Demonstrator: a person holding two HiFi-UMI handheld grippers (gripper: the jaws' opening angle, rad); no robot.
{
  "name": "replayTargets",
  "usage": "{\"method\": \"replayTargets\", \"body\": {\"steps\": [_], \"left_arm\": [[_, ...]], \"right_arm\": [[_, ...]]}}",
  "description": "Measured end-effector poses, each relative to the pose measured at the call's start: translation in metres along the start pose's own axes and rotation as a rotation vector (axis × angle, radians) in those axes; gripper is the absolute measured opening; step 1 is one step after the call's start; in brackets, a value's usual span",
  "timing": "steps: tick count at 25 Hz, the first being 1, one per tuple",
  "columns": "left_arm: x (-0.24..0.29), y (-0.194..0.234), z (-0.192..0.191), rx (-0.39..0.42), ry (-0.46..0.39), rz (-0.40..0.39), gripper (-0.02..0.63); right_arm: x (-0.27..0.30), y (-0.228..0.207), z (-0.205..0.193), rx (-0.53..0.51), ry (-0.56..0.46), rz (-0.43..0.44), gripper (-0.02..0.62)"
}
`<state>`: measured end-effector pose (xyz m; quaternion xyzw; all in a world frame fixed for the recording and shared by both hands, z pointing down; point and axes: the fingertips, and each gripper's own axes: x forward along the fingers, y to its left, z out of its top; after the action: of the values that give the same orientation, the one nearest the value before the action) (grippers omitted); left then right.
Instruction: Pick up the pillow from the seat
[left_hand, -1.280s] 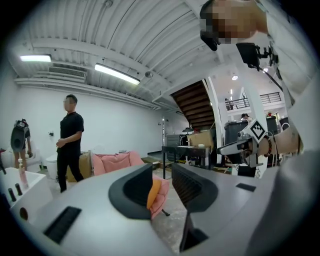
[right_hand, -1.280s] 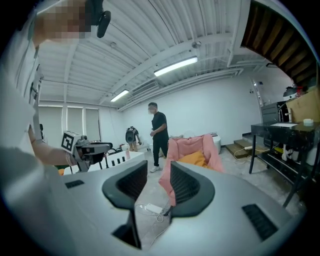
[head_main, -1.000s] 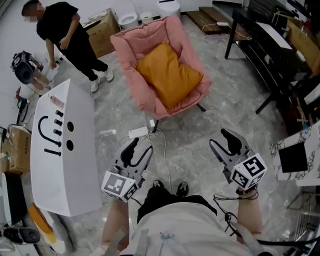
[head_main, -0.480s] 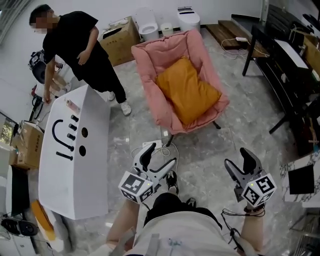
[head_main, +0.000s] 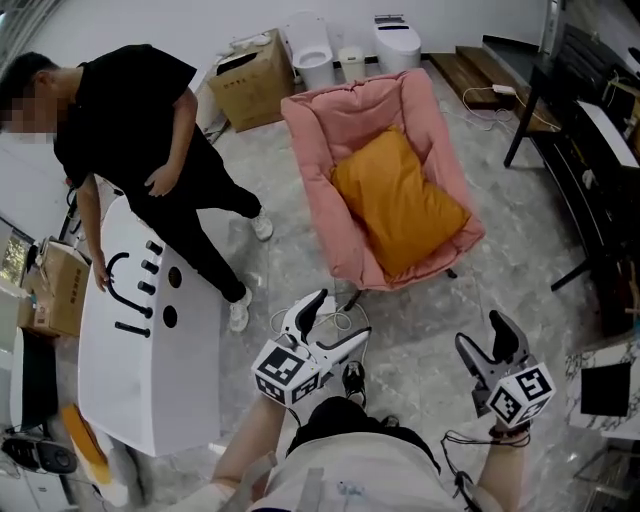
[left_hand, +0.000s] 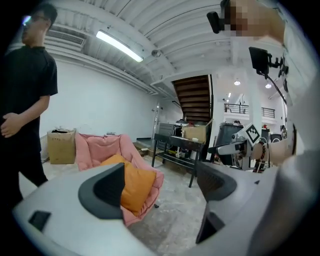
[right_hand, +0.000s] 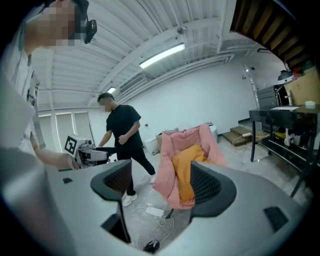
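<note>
Both my grippers, left (head_main: 335, 325) and right (head_main: 487, 344), have just opened wide (empty); pillow (head_main: 398, 202) now nearer, upper centre, unreached.

White-bodied left gripper (head_main: 334, 322), apparently pale shirt (head_main: 352, 478)

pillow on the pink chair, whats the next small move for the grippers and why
Probably carry the left gripper and right gripper forward toward the orange pillow, which lies untouched on the pink chair across open floor. Both have just been opening their jaws, with nothing between them, so they look ready but too far to grip.
</note>
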<state>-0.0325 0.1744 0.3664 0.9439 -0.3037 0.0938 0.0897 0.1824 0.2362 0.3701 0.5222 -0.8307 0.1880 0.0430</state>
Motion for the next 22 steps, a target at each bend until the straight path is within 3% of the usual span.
{"method": "replayTargets", "body": {"steps": [7, 11, 13, 15, 19, 22], "left_arm": [[0.019, 0.086, 0.005, -0.058, 0.016, -0.034, 0.451], [0.035, 0.129, 0.006, 0.010, 0.063, -0.061, 0.466], [0.043, 0.145, 0.013, 0.002, 0.054, -0.087, 0.468], [0.052, 0.154, 0.019, -0.003, 0.043, -0.103, 0.468], [0.067, 0.165, 0.009, 0.062, 0.105, -0.112, 0.468], [0.081, 0.176, 0.011, -0.034, 0.100, -0.122, 0.469]], "right_arm": [[0.088, 0.005, 0.028, -0.007, 0.013, -0.016, 0.354], [0.129, 0.010, 0.042, -0.031, 0.032, -0.034, 0.357], [0.141, 0.012, 0.050, -0.050, 0.044, -0.050, 0.357], [0.150, 0.011, 0.056, -0.073, 0.057, -0.065, 0.358], [0.169, 0.011, 0.057, -0.096, 0.100, -0.079, 0.357], [0.186, 0.007, 0.061, -0.114, 0.132, -0.062, 0.357]]}}
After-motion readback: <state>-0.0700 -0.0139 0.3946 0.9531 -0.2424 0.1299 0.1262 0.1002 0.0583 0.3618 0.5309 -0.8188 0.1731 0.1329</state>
